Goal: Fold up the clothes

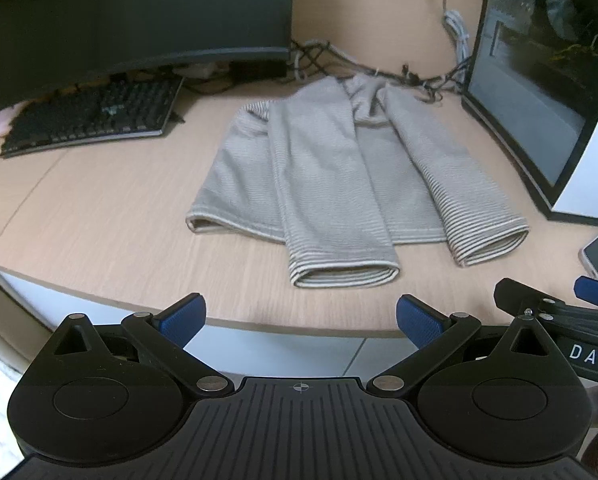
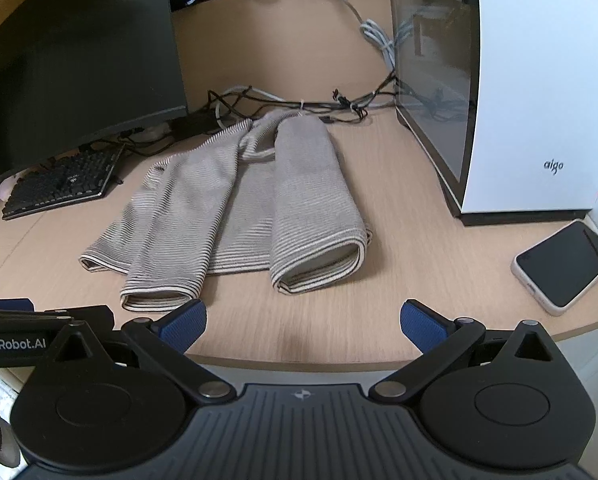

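Cuffs of the striped sweater (image 1: 331, 176) are pointed back at both spread, empty sets of jaws, long axis running away across the tabletop (image 1: 99, 220), right gripper (image 2: 303, 322) judged nearer than left gripper (image 1: 301, 318).

Bare desk (image 2: 439, 240) runs along the near edge in front of the striped shirt (image 2: 239, 208), and to the shirt's left and right. On the right, the white computer case (image 2: 539, 100) walls off that side, with a phone (image 2: 565, 266) lying near its base. At the far left stand a monitor (image 1: 139, 12) and keyboard (image 1: 95, 116). Tangled cables (image 2: 299, 102) crowd the far edge, touching the shirt's collar end.
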`<state>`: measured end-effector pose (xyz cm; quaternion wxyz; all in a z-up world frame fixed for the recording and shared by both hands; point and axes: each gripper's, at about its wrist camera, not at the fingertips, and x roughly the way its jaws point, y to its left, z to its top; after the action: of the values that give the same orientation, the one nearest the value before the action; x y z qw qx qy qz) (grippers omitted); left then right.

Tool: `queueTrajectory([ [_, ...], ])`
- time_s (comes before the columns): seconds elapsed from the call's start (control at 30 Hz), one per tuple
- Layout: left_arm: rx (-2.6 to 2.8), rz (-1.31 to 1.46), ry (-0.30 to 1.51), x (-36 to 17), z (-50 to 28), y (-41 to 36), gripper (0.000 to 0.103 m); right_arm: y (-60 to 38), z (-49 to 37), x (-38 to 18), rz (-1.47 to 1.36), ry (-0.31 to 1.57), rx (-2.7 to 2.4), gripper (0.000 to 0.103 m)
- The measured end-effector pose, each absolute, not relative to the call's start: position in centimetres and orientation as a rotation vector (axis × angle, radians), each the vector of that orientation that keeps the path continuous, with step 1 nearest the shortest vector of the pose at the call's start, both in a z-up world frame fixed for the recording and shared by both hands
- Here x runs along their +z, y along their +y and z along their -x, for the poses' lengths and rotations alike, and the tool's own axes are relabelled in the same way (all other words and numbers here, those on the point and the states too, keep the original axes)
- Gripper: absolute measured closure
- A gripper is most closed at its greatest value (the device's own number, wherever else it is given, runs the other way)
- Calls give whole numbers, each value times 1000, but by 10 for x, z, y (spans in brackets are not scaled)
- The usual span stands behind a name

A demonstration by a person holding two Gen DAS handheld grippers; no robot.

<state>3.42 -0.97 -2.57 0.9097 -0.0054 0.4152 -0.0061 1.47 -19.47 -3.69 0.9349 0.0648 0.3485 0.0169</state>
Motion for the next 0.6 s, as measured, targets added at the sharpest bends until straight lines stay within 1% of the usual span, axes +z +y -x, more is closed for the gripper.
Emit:
queueTrajectory([
  [0.27,-49,4,904,-38,-64,0,0,-187,-40,-47,-151,755,1,0],
  [0.6,-163,-6,918,-39,-122,26,0,-159,-82,-48,-159,778,-103,0],
])
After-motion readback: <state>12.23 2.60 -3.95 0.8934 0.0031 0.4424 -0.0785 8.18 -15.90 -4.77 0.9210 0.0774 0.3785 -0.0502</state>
